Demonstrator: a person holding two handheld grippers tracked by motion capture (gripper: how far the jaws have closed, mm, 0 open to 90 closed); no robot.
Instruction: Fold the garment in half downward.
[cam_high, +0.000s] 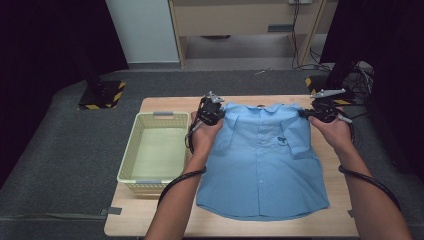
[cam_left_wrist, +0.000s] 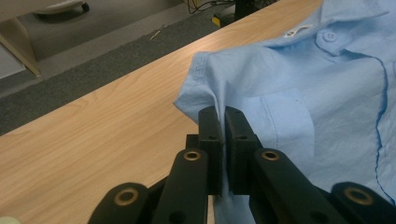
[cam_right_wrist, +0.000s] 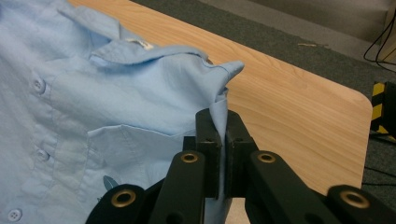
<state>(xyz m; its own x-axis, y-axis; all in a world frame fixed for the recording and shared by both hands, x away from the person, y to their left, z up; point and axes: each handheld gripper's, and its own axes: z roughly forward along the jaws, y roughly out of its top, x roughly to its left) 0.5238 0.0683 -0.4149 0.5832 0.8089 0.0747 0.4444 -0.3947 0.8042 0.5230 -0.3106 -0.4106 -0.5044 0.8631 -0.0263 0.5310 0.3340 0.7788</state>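
At centre frame, my left gripper (cam_high: 216, 113) pinches one shoulder of the blue short-sleeved shirt (cam_high: 262, 160) and my right gripper (cam_high: 309, 113) pinches the other. Its body lies flat down the wooden table (cam_high: 155, 220). At left, just beside it, sits a cream plastic basket (cam_high: 131, 145).

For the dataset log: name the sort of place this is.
Probably a lab recording station: black curtains around a wooden table, hazard-striped stand bases, floor cables, both grippers clamped on a blue shirt.
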